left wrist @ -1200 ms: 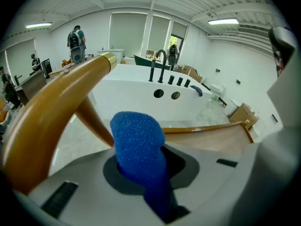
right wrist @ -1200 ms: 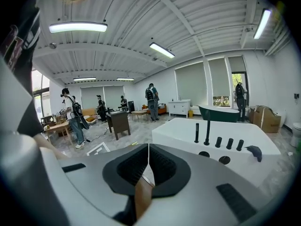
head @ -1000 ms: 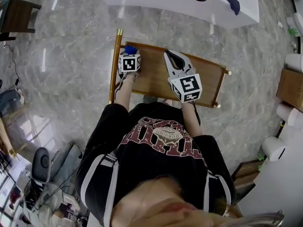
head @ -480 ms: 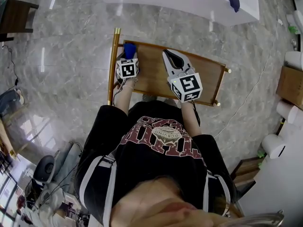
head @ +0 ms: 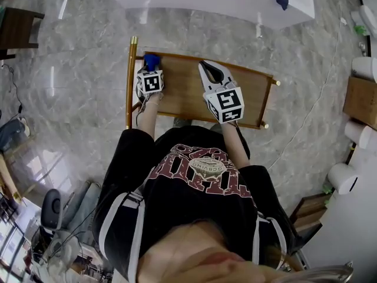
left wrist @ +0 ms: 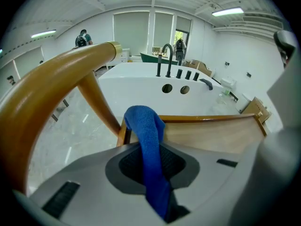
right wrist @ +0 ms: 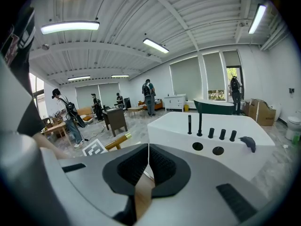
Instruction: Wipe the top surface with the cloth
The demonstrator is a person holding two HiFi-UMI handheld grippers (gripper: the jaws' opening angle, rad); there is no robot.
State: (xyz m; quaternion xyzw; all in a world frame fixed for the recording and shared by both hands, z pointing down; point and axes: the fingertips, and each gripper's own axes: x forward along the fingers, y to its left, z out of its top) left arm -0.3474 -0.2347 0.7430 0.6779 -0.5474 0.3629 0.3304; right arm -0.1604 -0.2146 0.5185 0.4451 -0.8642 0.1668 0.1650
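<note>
Bright, even indoor light. Source: fluorescent strips [right wrist: 70,27] on the ceiling, plus pale daylight through the blinded windows [right wrist: 207,76]. The polished floor [head: 76,81] throws white glare streaks in the head view; shadows there are soft and faint. A glossy highlight runs along the curved wooden rail [left wrist: 56,86]. Both gripper views: strong fisheye bend, straight lines bowed, black vignette in the corners. Close foreground is soft there; the cloth [left wrist: 150,149] is slightly out of focus, the far room sharper. Desk [head: 182,93] evenly lit, dull sheen.
</note>
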